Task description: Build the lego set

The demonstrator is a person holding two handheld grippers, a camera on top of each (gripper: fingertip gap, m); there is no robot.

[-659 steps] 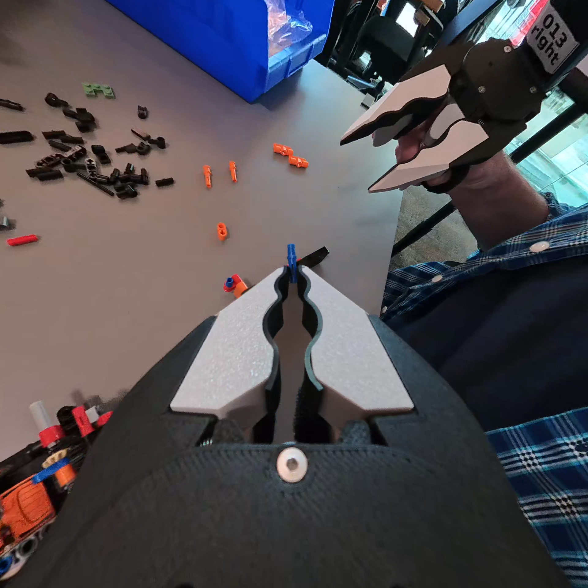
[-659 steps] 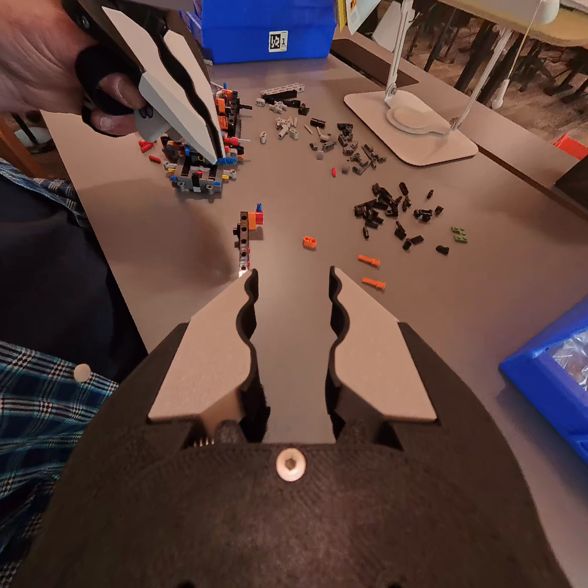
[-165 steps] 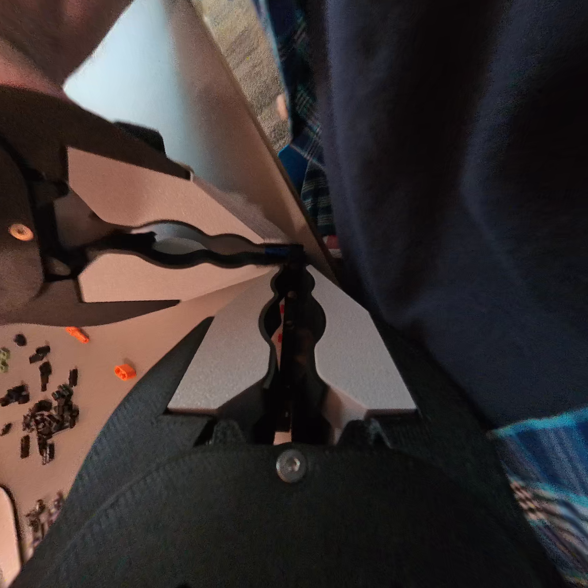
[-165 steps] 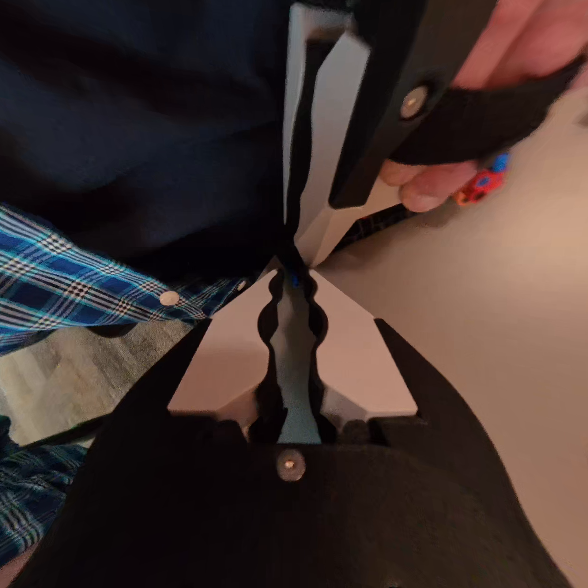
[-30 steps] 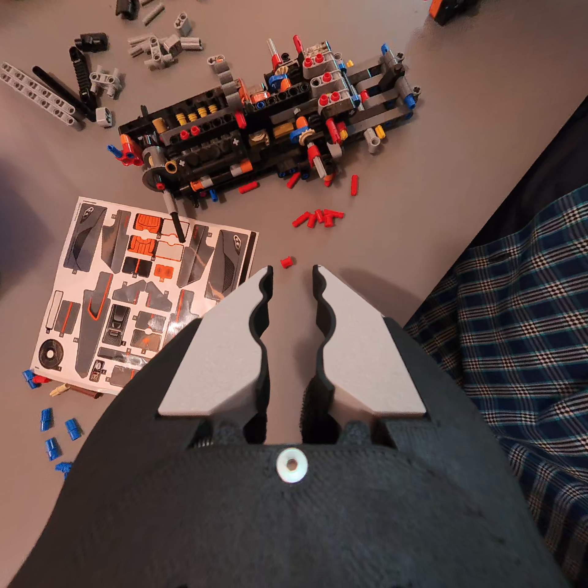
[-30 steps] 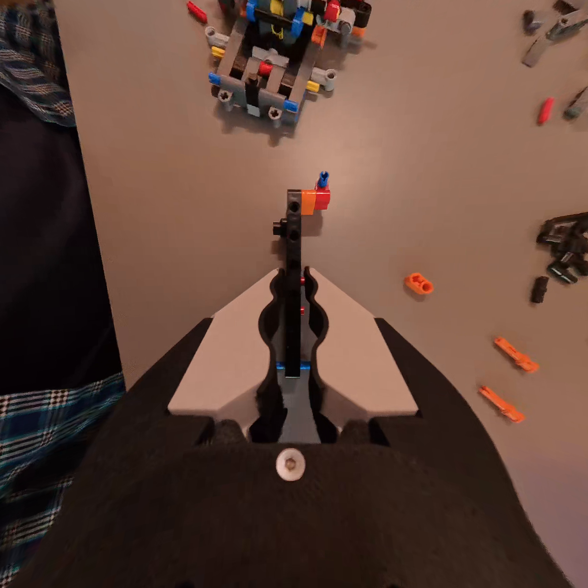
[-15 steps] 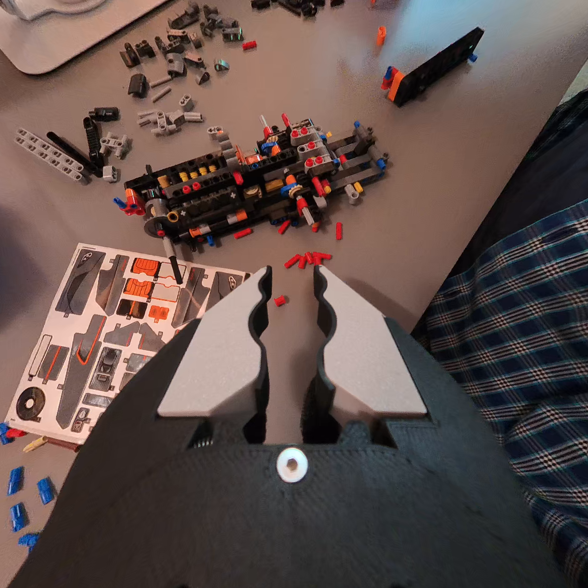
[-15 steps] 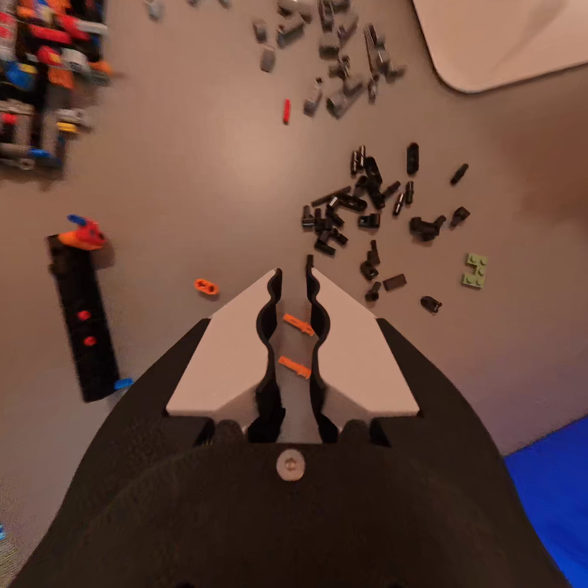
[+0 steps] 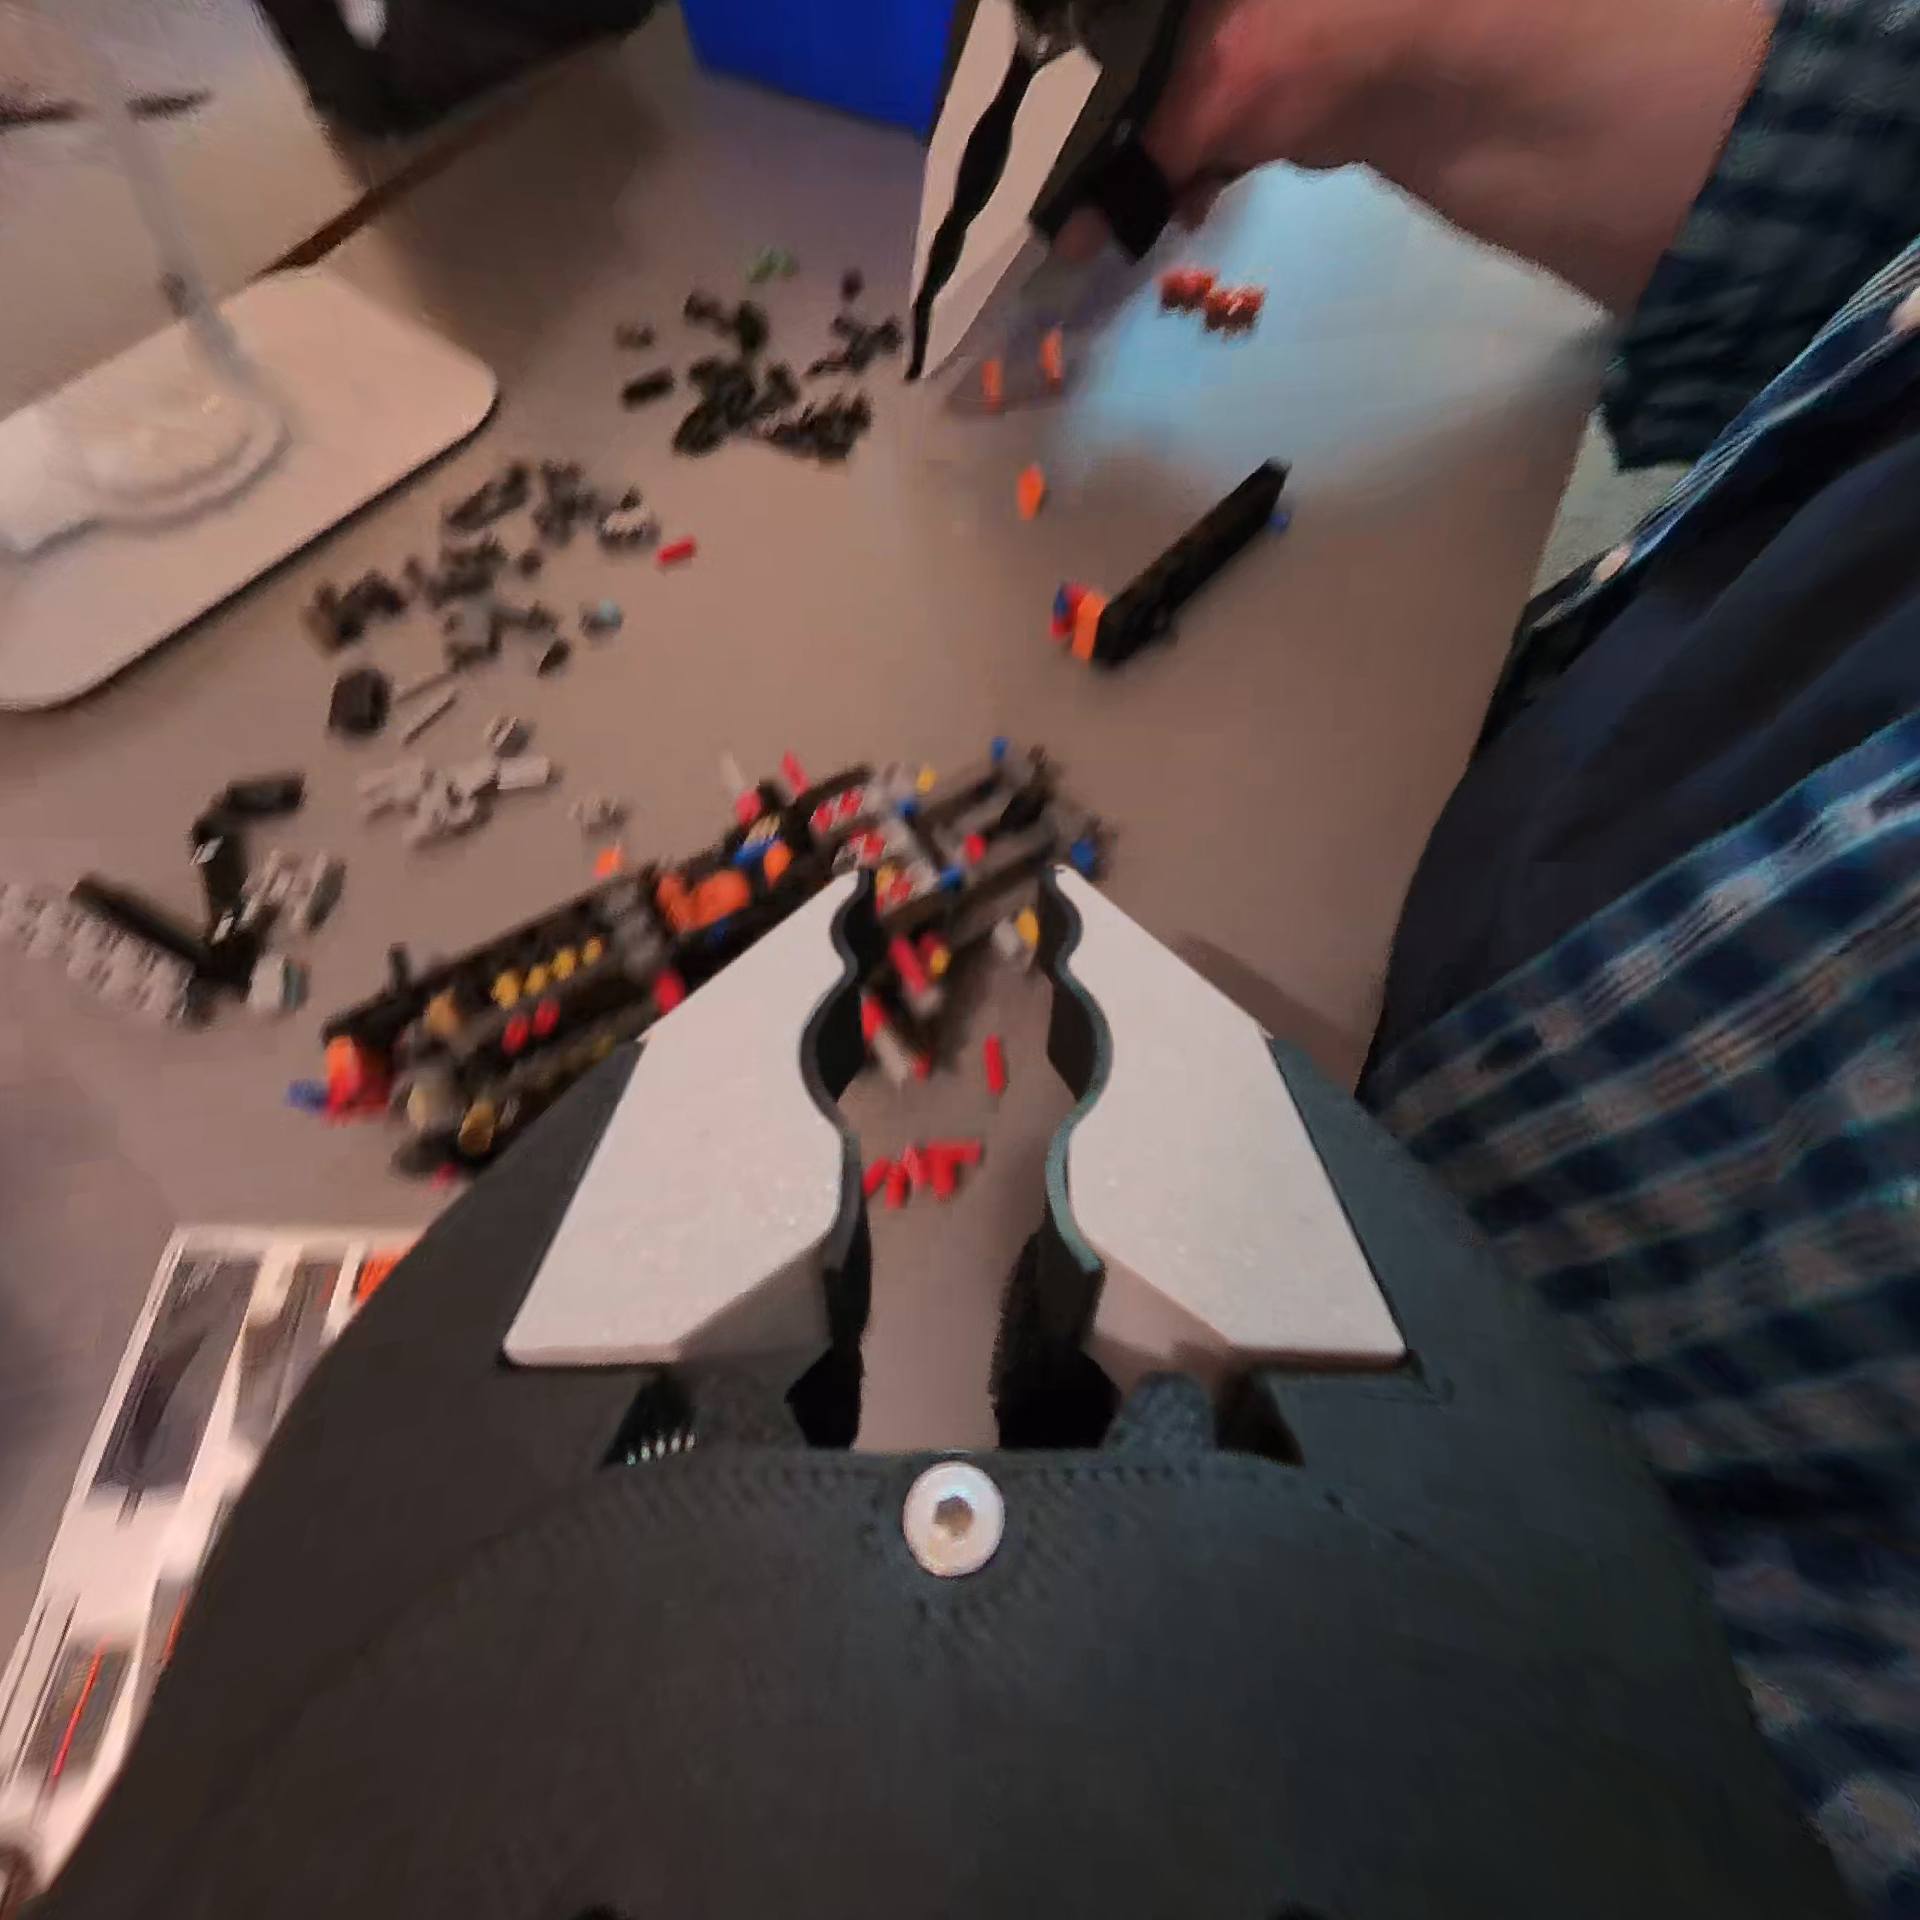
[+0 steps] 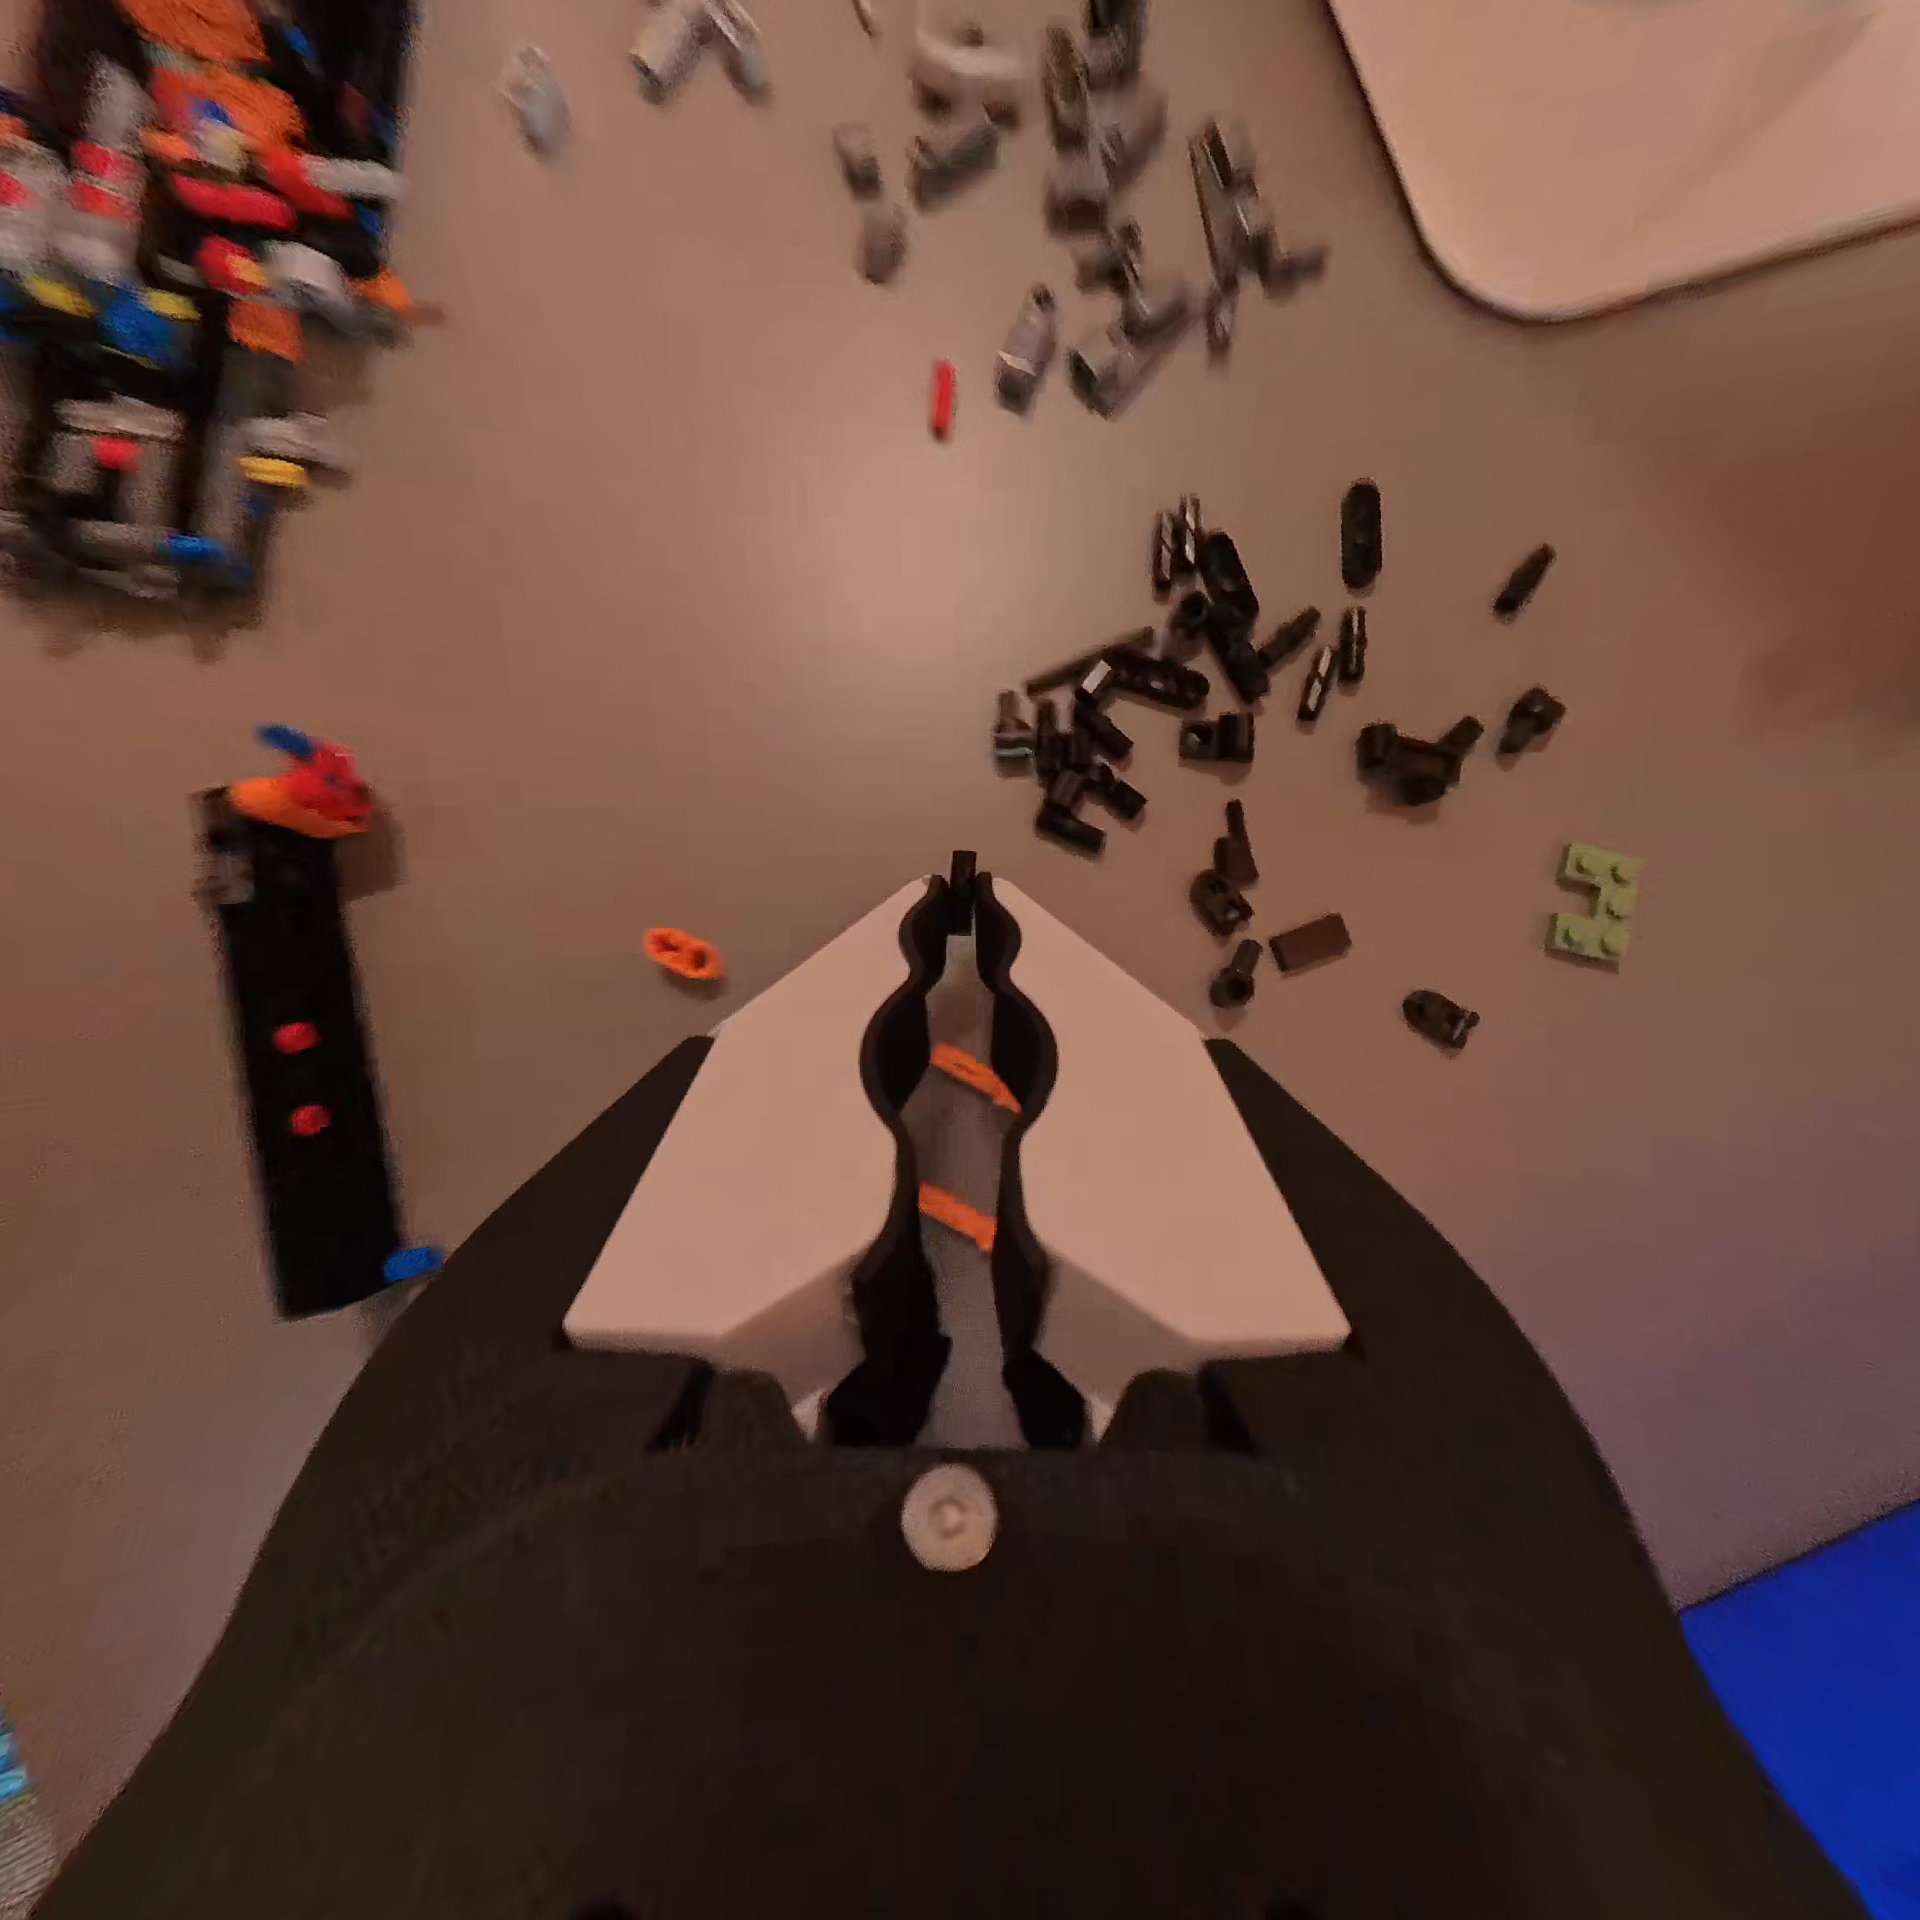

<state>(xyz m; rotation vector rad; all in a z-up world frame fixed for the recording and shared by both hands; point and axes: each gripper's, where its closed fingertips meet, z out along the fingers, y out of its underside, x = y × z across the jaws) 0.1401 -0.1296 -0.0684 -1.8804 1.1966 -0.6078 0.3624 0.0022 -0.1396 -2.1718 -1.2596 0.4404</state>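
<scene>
In the left wrist view my left gripper (image 9: pixel 956 894) is open and empty, hovering over the long black multicoloured chassis build (image 9: pixel 582 987). A black beam (image 9: pixel 1184 566) with an orange, red and blue end lies beyond it. My right gripper (image 9: pixel 920 358) shows farther off, pointing down at the table. In the right wrist view my right gripper (image 10: pixel 961 883) is shut on a small black pin (image 10: pixel 961 864) that sticks out of the tips. Two orange pins (image 10: pixel 971 1075) lie on the table under its fingers. The black beam (image 10: pixel 301 1049) lies to the left, the chassis (image 10: pixel 156 291) at top left.
A pile of black pieces (image 10: pixel 1195 675), a green plate (image 10: pixel 1600 902), an orange connector (image 10: pixel 681 954) and grey pieces (image 10: pixel 1091 208) are scattered about. A white lamp base (image 9: pixel 208 468), a sticker sheet (image 9: pixel 156 1403), red pins (image 9: pixel 920 1169) and a blue bin (image 10: pixel 1818 1714) are also there. The orange connector (image 10: pixel 681 954) lies around 6 cm away from my right fingertips. My left wrist view (image 9: pixel 1030 480) looks at it from another angle.
My right gripper has closed on a small black pin by the black pile. My left gripper has swung forward over the chassis, and the left view is blurred by motion.
</scene>
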